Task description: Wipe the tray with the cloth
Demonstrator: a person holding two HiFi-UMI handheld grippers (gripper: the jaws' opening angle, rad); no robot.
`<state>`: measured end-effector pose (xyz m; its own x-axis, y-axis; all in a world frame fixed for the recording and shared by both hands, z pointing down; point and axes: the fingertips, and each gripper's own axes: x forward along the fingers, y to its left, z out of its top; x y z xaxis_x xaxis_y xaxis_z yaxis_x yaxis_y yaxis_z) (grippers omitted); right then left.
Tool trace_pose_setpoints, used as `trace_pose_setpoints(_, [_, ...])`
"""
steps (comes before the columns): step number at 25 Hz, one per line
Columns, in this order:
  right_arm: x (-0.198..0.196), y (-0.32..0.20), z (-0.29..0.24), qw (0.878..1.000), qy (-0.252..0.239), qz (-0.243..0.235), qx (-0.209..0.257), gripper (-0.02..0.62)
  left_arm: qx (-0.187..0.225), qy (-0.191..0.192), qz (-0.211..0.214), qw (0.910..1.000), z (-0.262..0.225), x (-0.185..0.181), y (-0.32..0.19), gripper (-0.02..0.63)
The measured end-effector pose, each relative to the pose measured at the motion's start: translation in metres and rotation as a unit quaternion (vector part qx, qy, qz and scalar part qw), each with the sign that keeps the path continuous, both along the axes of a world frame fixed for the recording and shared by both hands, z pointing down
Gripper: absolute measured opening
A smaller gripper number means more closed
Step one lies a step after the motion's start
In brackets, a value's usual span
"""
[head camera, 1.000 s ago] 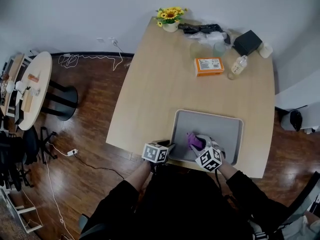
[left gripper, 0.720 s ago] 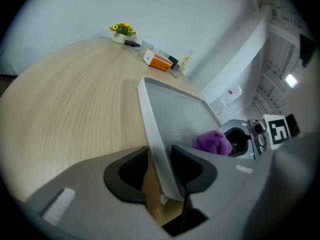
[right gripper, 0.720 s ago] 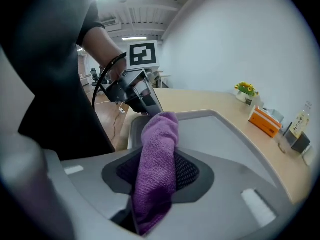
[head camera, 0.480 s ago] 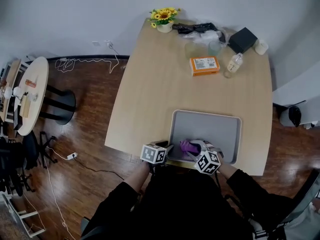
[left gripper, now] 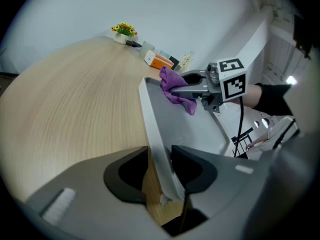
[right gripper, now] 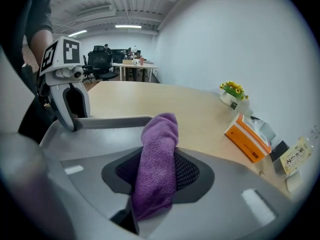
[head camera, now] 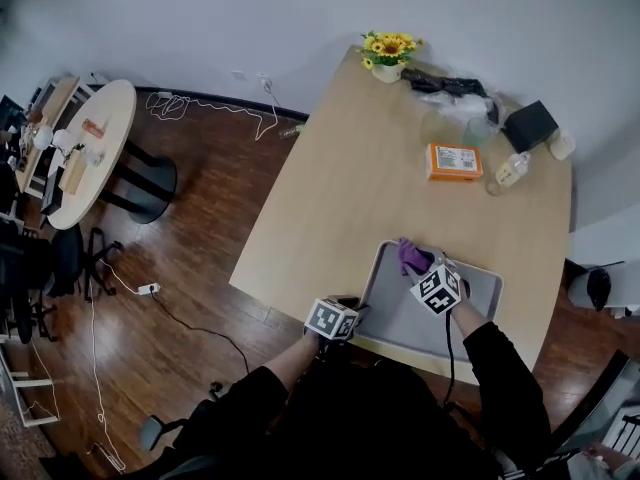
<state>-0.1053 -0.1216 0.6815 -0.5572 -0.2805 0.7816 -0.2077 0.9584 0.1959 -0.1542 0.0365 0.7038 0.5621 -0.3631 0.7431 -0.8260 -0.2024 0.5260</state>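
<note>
The grey tray point(head camera: 405, 318) lies at the near right of the wooden table. My left gripper point(head camera: 356, 311) is shut on the tray's near left rim point(left gripper: 150, 129); in the left gripper view the rim runs between its two jaws point(left gripper: 159, 156). A purple cloth point(head camera: 410, 257) is pinched in my right gripper point(head camera: 418, 266), which holds it at the tray's far left corner. From the left gripper view, the cloth point(left gripper: 175, 89) hangs down from the right gripper point(left gripper: 192, 86) onto the tray. The right gripper view shows the cloth point(right gripper: 160, 159) folded between the jaws point(right gripper: 157, 170), with the left gripper point(right gripper: 70, 101) beyond it.
At the table's far end are an orange box point(head camera: 453, 161), a small bottle point(head camera: 512, 171), a black box point(head camera: 530, 125), a clear bag and a pot of yellow flowers point(head camera: 390, 48). A round side table point(head camera: 95, 148) and cables stand on the wooden floor to the left.
My right gripper has carried the purple cloth from the tray's near edge to its far left corner. The left gripper has kept its hold on the rim. The head view has shifted.
</note>
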Motion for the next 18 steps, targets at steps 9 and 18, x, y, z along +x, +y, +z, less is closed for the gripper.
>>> trace_pose_setpoints(9, [-0.018, 0.092, -0.002, 0.999, -0.018, 0.009, -0.026, 0.144, 0.016, -0.014, -0.002, 0.9998, -0.007, -0.009, 0.005, 0.127])
trace_pose_setpoints(18, [-0.014, 0.203, 0.002, 0.99, -0.051, -0.089, -0.094, 0.143, -0.002, 0.04, -0.028, 0.9988, -0.003, -0.01, 0.003, 0.129])
